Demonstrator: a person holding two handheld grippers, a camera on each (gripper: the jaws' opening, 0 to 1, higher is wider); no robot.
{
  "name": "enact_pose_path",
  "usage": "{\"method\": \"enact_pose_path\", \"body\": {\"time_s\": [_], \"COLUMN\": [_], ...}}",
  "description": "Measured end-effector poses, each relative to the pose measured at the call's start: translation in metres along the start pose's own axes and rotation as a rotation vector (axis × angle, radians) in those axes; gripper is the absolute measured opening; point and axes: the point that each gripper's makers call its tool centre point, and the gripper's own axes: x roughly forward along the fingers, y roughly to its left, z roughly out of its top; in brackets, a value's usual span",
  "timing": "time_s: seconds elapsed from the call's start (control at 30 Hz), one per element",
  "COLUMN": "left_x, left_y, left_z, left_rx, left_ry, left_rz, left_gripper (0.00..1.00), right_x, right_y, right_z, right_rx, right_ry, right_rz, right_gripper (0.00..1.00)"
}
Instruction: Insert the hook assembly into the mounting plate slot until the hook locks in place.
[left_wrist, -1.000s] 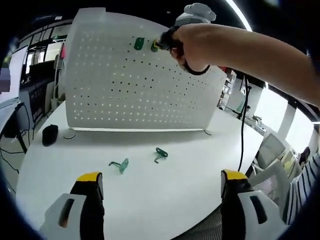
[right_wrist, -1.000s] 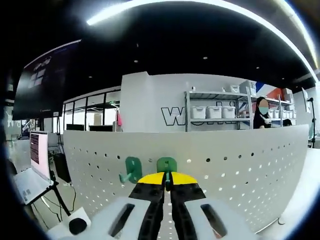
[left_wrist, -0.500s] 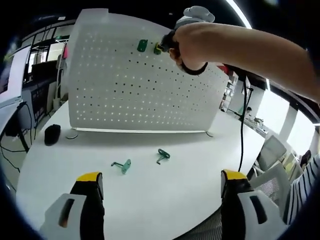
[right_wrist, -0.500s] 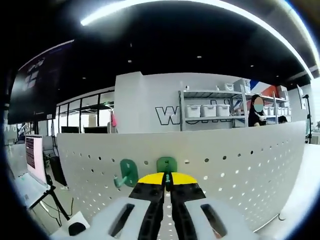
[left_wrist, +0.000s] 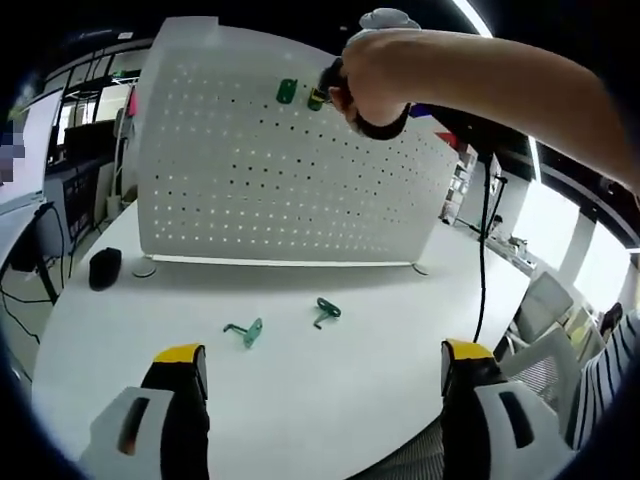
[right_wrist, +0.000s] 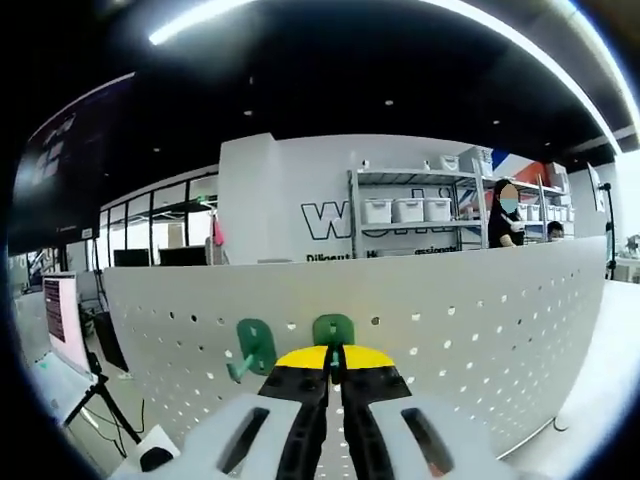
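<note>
A white pegboard mounting plate (left_wrist: 250, 170) stands upright on the round white table (left_wrist: 300, 400). One green hook (left_wrist: 286, 91) hangs near its top edge. Beside that hook, a person's hand holds my right gripper (left_wrist: 322, 96) against the board, shut on a second green hook (right_wrist: 333, 330) whose back plate lies against the pegboard (right_wrist: 480, 320). In the right gripper view the hung hook (right_wrist: 254, 345) is just left of the held one. Two loose green hooks (left_wrist: 243, 331) (left_wrist: 324, 311) lie on the table ahead of my left gripper (left_wrist: 325, 365), which is open and holds nothing.
A black mouse (left_wrist: 103, 268) lies at the table's left by the board's foot. A black cable (left_wrist: 484, 260) hangs from the right hand down past the table edge. Chairs (left_wrist: 540, 300) stand at the right. Shelving with white bins (right_wrist: 410, 210) is behind the board.
The right gripper with its hook has shifted slightly upward along the board's top row. The left gripper and the loose hooks have not moved.
</note>
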Motion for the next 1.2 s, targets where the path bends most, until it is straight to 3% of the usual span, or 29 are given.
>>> {"method": "enact_pose_path", "body": {"time_s": [0.3, 0.53, 0.7, 0.83, 1.0, 1.1, 1.13, 1.2], "left_x": [-0.001, -0.001, -0.001, -0.001, -0.002, -0.002, -0.002, -0.002], "left_y": [0.001, 0.003, 0.004, 0.004, 0.004, 0.003, 0.002, 0.003], "left_z": [0.000, 0.000, 0.000, -0.001, -0.003, -0.004, -0.004, -0.005], "left_rx": [-0.004, -0.007, -0.003, -0.002, 0.005, 0.010, 0.011, 0.017], "left_ry": [-0.002, -0.002, 0.001, 0.005, 0.011, 0.014, 0.018, 0.020], "left_rz": [0.004, 0.012, 0.017, 0.018, 0.024, 0.022, 0.020, 0.023], "left_gripper": [0.99, 0.98, 0.98, 0.98, 0.97, 0.97, 0.97, 0.97], "right_x": [-0.003, -0.007, -0.014, -0.016, -0.026, -0.036, -0.039, -0.048], "right_y": [-0.001, 0.001, 0.000, -0.005, -0.019, -0.031, -0.028, -0.043], "right_z": [-0.001, 0.007, 0.015, 0.019, 0.013, 0.009, 0.014, 0.015], "right_rx": [-0.016, 0.015, 0.006, 0.039, -0.019, 0.010, 0.046, 0.009], "right_ry": [0.030, 0.036, 0.030, 0.022, 0.030, 0.034, 0.012, 0.017], "right_rz": [0.010, 0.037, 0.067, 0.097, 0.125, 0.153, 0.190, 0.193], "right_gripper": [0.01, 0.13, 0.17, 0.23, 0.24, 0.31, 0.30, 0.24]}}
